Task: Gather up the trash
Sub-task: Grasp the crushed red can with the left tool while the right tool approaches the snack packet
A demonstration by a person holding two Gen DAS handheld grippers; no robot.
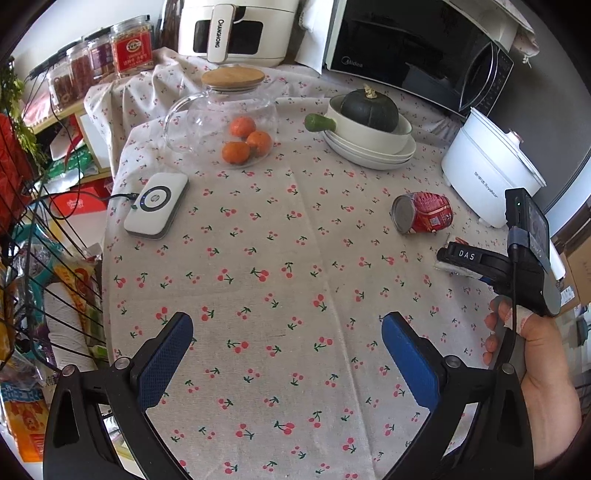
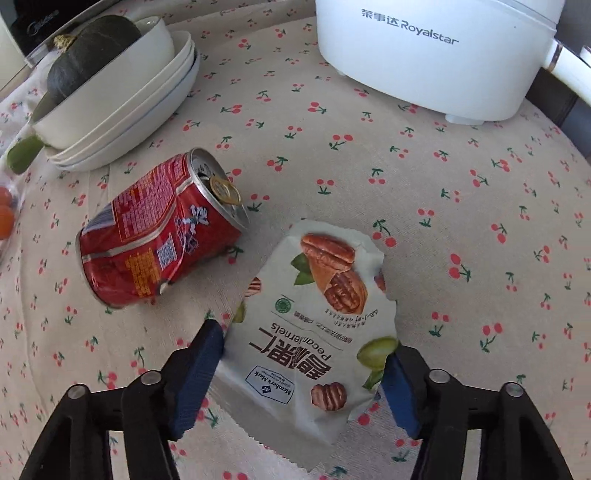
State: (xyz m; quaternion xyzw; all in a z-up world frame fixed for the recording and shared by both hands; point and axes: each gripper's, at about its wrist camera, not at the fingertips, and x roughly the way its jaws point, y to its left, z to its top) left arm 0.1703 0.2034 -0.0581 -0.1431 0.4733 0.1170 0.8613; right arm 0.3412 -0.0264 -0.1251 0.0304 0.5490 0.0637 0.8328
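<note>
A dented red drink can (image 2: 159,229) lies on its side on the cherry-print tablecloth (image 2: 424,229); it also shows in the left wrist view (image 1: 423,213). A white pecan snack wrapper (image 2: 314,328) lies between the blue fingers (image 2: 201,358) of my right gripper (image 2: 303,350), whose jaws stand wide at the wrapper's two sides, touching its edges. In the left wrist view the right gripper (image 1: 465,258) sits over the wrapper (image 1: 452,267) right of the can. My left gripper (image 1: 286,328) is open and empty above bare cloth.
A white Royalstar cooker (image 2: 436,55) stands behind the wrapper. Stacked white bowls (image 2: 122,110) hold a dark squash (image 1: 369,107). A glass pot with oranges (image 1: 225,114), a white charger (image 1: 157,205), an air fryer (image 1: 236,29) and a microwave (image 1: 417,55) stand further back. A wire rack (image 1: 37,258) stands left of the table.
</note>
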